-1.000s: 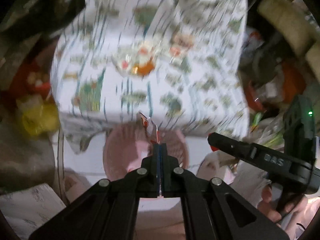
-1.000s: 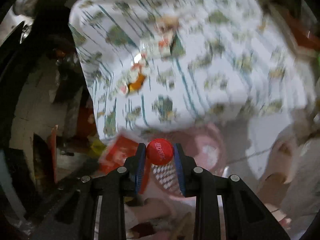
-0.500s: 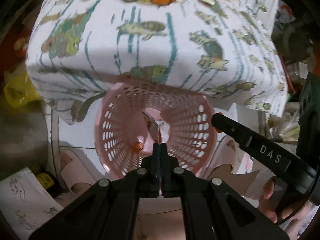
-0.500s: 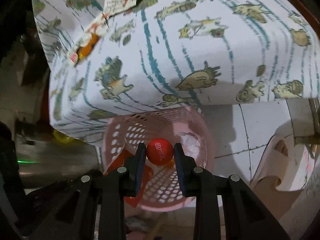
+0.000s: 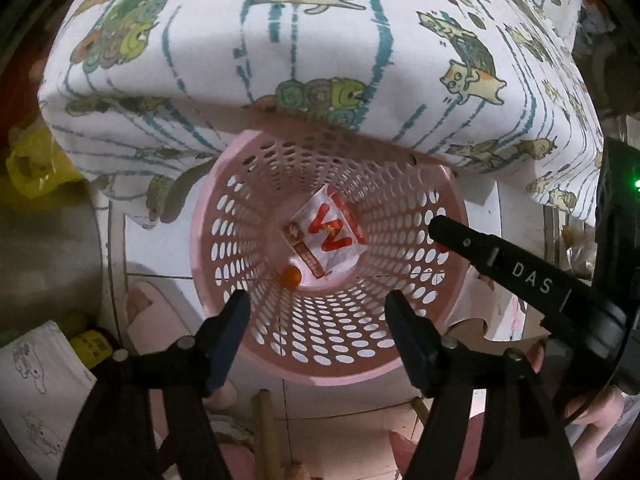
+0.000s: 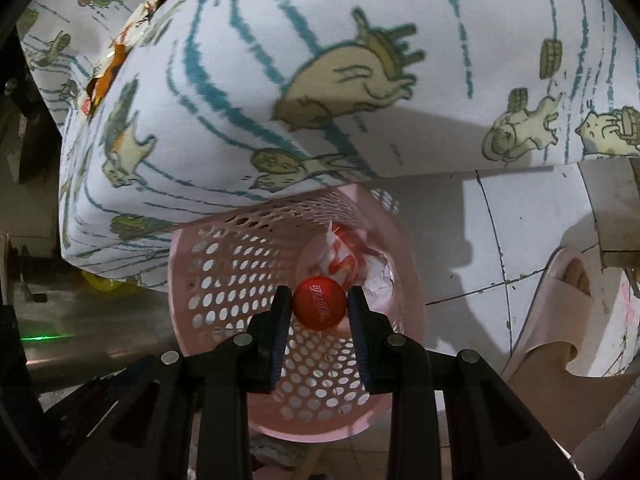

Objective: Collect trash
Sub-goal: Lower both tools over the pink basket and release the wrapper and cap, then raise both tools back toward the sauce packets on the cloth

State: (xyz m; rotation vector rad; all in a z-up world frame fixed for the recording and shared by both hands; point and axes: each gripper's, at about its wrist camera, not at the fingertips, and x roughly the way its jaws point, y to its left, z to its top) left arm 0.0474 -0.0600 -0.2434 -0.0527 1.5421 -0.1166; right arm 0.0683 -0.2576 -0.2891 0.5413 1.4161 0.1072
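A pink perforated trash basket (image 5: 248,344) stands on the floor below the table edge; it also shows in the right wrist view (image 6: 188,280). A white and red wrapper (image 5: 332,240) and a small orange cap (image 5: 290,277) lie at its bottom. My left gripper (image 5: 318,336) is open and empty above the basket's near rim. My right gripper (image 6: 320,320) is shut on a red bottle cap (image 6: 320,308) and holds it over the basket mouth. The right gripper's finger (image 5: 500,256) reaches over the basket's right rim in the left wrist view.
A table with a white cartoon-print cloth (image 5: 280,40) overhangs the basket's far side. More wrappers (image 6: 116,60) lie on the cloth at top left. A yellow bag (image 5: 32,168) sits at the left. Pink slippers (image 6: 560,320) stand on the tiled floor at the right.
My left gripper has opened and the wrapper it held now lies in the basket. Both grippers have come lower and closer over the basket. The right gripper still holds the red cap.
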